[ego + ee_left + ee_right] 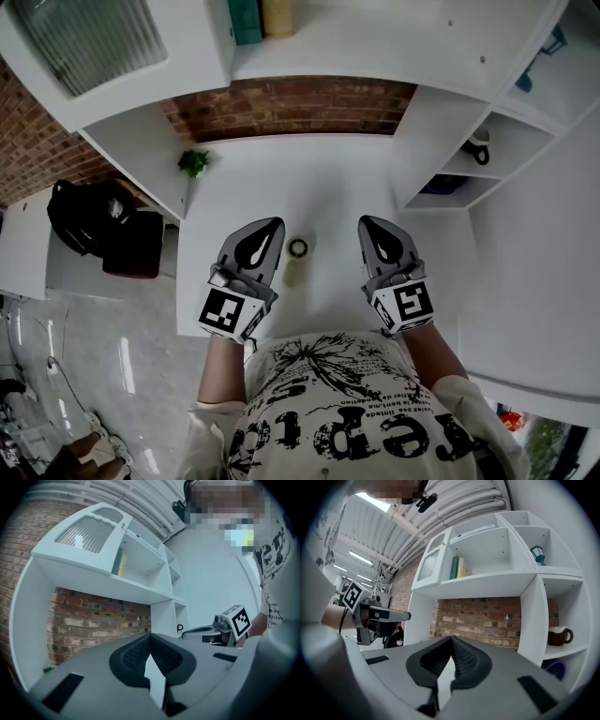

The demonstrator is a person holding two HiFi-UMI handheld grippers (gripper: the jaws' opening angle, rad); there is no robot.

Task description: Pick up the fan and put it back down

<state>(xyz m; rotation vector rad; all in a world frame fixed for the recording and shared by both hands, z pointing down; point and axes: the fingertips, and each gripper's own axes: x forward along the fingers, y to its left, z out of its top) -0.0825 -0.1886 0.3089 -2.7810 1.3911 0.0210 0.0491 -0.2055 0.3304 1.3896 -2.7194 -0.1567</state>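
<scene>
1. Left gripper (266, 231): jaws pressed together, nothing between them, over desk (309, 178).
2. Right gripper (373, 231): likewise pressed together, empty.
3. Fan (297, 260): lying on desk between both grippers, apart from each, nearer left one.

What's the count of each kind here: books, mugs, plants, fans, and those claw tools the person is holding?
Books: 2
Mugs: 1
Plants: 1
Fans: 1
Grippers: 2
Total: 7
</scene>
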